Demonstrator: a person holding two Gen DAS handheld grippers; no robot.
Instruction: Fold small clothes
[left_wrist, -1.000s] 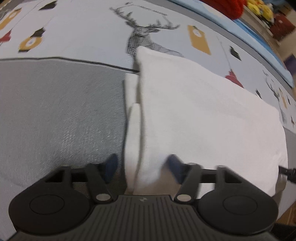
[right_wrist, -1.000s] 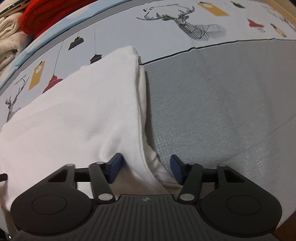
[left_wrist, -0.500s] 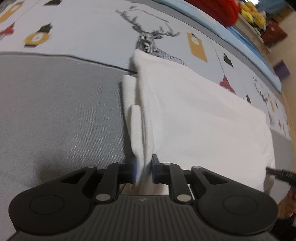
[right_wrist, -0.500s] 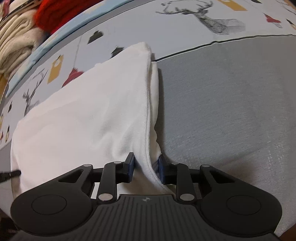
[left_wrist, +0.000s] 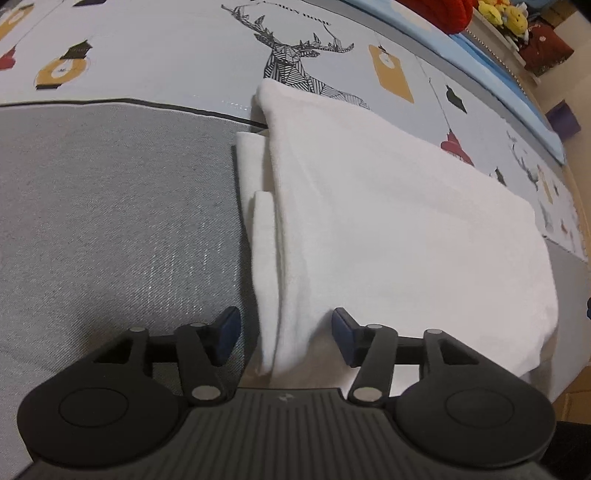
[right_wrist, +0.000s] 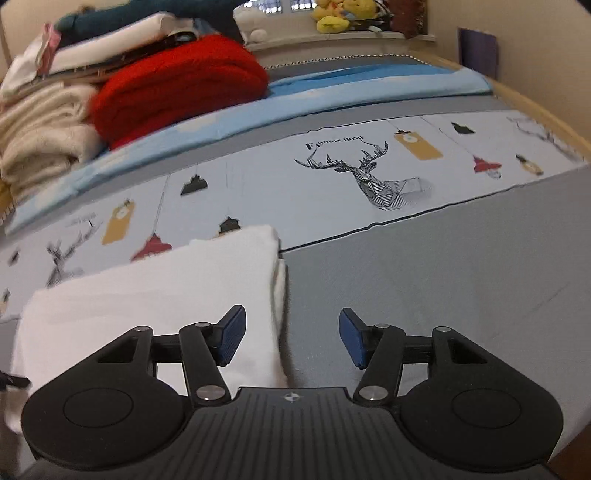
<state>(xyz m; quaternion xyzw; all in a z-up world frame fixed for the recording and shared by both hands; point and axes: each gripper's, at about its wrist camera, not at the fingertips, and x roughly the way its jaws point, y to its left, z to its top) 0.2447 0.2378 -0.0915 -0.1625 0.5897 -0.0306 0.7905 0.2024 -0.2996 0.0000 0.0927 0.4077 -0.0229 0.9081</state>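
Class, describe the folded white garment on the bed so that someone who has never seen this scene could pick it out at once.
Start at the bed cover, grey in front, with a pale printed band of deer and lanterns behind. The white garment lies folded across the seam between them. Unlike the red knit and cream knit piled at the far edge, it is plain, flat and alone.

Soft white cloth garment (left_wrist: 388, 229) on matt woven grey bedcover (left_wrist: 110, 221).

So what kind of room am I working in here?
Most likely a bedroom: the white garment lies on a bed sheet printed with deer, folded clothes are stacked behind it, and plush toys sit on a ledge.
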